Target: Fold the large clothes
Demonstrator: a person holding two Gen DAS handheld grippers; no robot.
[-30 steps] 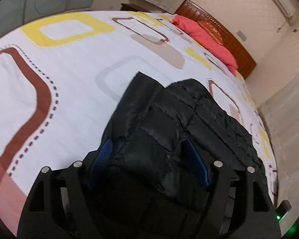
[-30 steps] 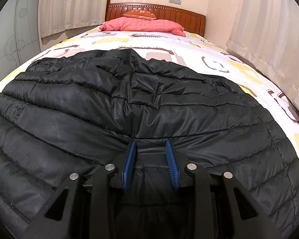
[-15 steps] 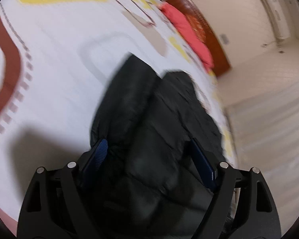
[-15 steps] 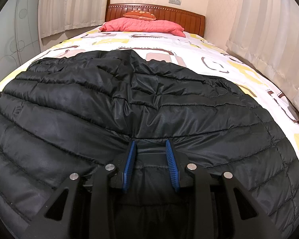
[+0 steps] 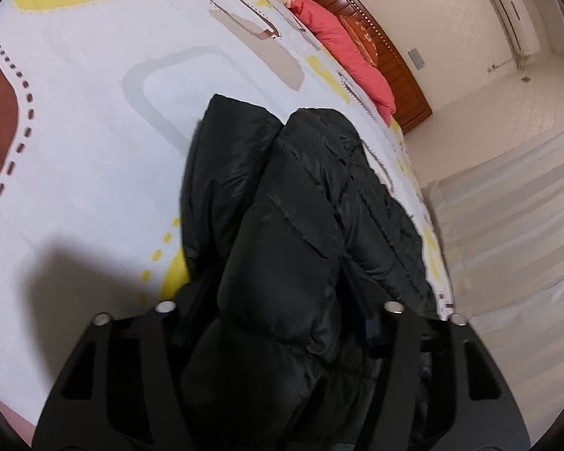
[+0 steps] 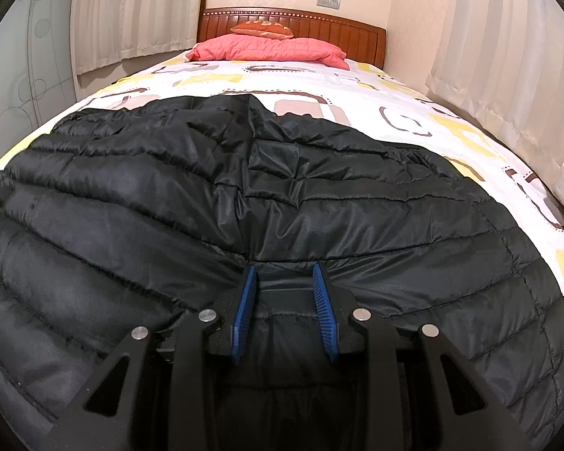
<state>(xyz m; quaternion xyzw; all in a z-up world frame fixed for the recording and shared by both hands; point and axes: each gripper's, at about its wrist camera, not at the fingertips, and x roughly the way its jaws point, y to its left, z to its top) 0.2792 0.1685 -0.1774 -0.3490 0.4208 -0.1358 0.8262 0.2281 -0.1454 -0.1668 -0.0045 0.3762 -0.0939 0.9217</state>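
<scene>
The left gripper [image 5: 282,323] has just been closing its jaws, which now clench a thick, puffy fold of the black quilted jacket [image 5: 300,195]. The jacket lies spread across the patterned bedsheet [image 6: 357,86], its glossy stitched panels wrinkled. The right gripper [image 6: 284,293], with ribbed blue pads [image 6: 244,300], grasps the jacket's hem.

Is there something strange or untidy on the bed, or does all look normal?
Nothing looks damaged or spilled. The black jacket lies spread and wrinkled on the patterned sheet, one part bunched up at the left gripper. That is normal for mid-fold.
</scene>
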